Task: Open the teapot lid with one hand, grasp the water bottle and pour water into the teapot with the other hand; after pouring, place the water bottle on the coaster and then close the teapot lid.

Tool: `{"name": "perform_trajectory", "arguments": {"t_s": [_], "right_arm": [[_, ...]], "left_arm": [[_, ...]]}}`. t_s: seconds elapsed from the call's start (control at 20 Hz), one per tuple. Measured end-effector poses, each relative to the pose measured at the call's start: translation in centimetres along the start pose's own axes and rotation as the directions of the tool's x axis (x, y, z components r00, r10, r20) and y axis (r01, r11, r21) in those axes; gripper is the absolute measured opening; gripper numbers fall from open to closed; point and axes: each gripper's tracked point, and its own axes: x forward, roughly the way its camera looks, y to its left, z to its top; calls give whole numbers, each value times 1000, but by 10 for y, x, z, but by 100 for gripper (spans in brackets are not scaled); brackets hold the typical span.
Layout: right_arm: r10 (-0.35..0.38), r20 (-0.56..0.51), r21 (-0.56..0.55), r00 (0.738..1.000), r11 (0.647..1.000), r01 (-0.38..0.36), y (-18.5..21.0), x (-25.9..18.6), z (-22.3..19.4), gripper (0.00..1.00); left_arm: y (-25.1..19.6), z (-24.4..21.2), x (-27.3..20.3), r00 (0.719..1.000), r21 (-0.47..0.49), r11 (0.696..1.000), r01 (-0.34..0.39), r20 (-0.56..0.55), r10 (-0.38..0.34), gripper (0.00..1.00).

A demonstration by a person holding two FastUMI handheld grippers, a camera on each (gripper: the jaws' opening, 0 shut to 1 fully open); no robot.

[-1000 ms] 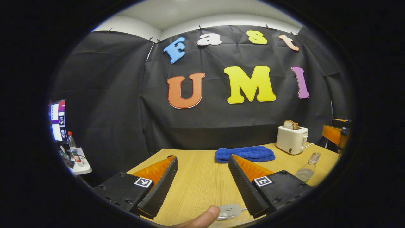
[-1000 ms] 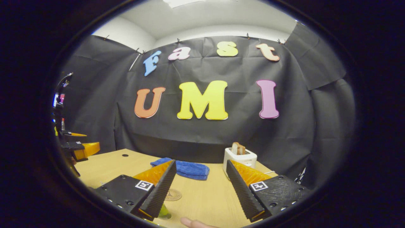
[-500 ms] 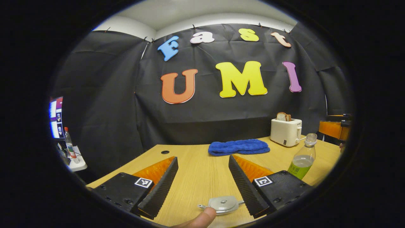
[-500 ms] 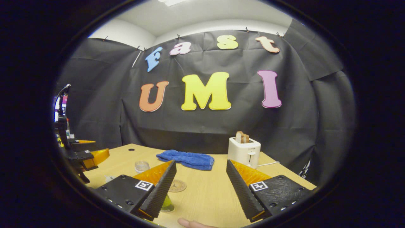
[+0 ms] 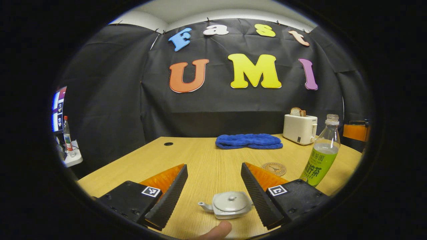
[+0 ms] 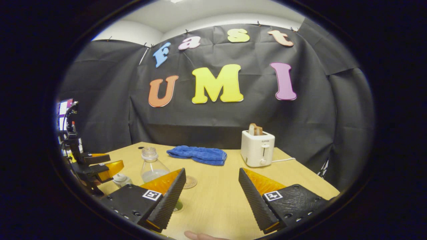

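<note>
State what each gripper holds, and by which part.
Nothing is held. The left gripper is open, with the teapot between its fingers but ungripped. The right gripper is open over the table.

Left gripper view: low over table [image 5: 206, 156], faces booth's back wall; teapot [image 5: 229, 204] close, between own fingers. Right gripper view: low over same table [image 6: 220, 193] farther right, same facing. Shared: water bottle [image 5: 321, 155] [image 6: 152, 165], coaster [image 5: 274, 168] [image 6: 190, 182], blue towel [image 5: 248, 141] [image 6: 197, 155], toaster [image 5: 300, 128] [image 6: 257, 152].
</note>
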Motion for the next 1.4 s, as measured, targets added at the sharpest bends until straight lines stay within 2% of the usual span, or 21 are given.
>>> {"name": "perform_trajectory", "arguments": {"t_s": [0.15,0.2,0.25,0.4,0.6,0.65,0.7,0.75,0.8,0.85,0.9,1.05,1.2,1.4], "right_arm": [[-12,3,0,1000,1000,12,-3,-12,-3,97],[-15,5,-3,1000,1000,15,-4,-15,-5,95],[-19,4,-8,1000,1000,19,-5,-18,-6,95],[-25,9,-16,1000,1000,25,-4,-24,-11,95],[-2,11,-7,1000,1000,2,6,-28,-15,95],[4,5,-4,1000,1000,-4,9,-27,-18,95],[21,-5,-4,1000,1000,-21,15,-25,-23,95],[48,-16,-1,999,999,-48,22,-23,-26,95],[76,-22,9,997,997,-76,30,-23,-30,98],[100,-27,27,995,995,-100,37,-25,-34,95],[129,-36,42,991,991,-128,45,-24,-39,98],[177,-49,55,983,983,-174,61,-24,-47,95],[181,-30,32,983,983,-180,74,-23,-52,93],[172,-31,-4,985,985,-172,87,-10,-64,96]], "left_arm": [[-11,-12,3,999,16,999,43,-3,-43,98],[-14,-15,4,998,14,998,57,-4,-57,96],[-16,-19,5,998,11,998,64,-9,-64,88],[-12,-29,15,999,22,999,47,-26,-47,76],[-14,-29,16,998,8,998,55,-22,-55,46],[-18,-29,18,998,15,998,63,-24,-63,36],[-21,-30,17,997,19,998,66,-28,-66,30],[-22,-30,18,997,23,997,68,-23,-67,19],[-21,-30,19,998,26,998,61,-25,-60,16],[-21,-29,19,998,28,998,55,-23,-55,10],[-20,-27,18,999,24,998,52,-18,-51,8],[-19,-28,17,999,24,999,45,-19,-45,6],[-17,-16,13,999,23,999,34,7,-34,6],[-15,0,5,998,8,999,45,34,-45,6]]}}
